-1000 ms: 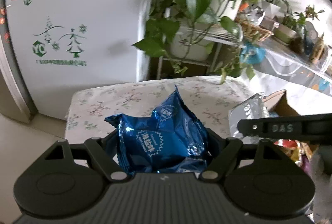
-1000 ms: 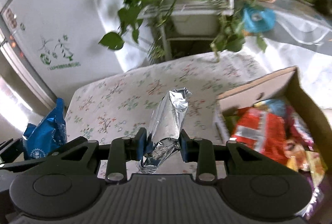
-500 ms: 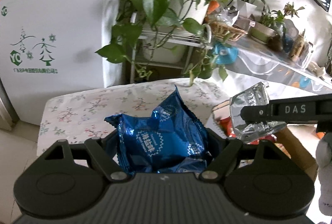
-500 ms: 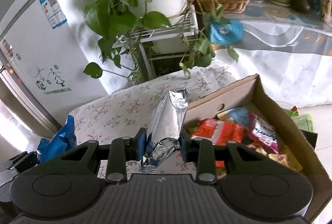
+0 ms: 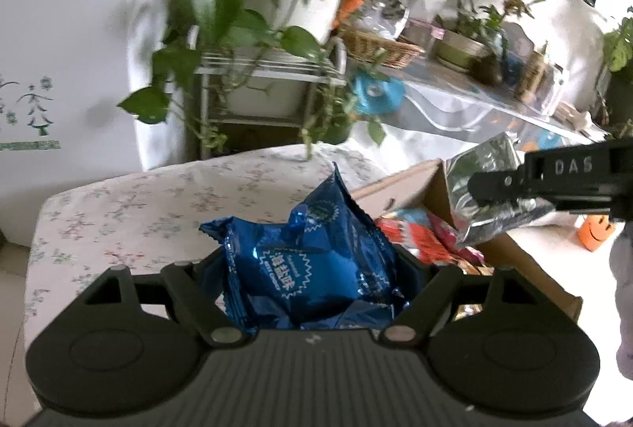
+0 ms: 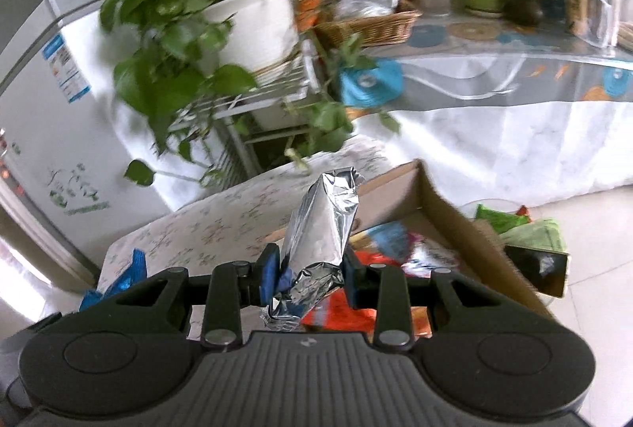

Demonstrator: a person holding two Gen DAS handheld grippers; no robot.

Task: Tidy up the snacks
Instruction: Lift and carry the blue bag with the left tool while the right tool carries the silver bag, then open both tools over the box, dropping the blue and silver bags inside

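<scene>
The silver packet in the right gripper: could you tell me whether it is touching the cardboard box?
Apart. In the left wrist view the silver packet, clamped in the right gripper, hangs above the cardboard box with clear space beneath it.

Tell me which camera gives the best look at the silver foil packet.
The right wrist view: the silver foil packet stands centred and whole between the right gripper fingers, which pinch its lower end. The left wrist view shows it only side-on at the right edge, partly covered by that gripper's finger.
</scene>
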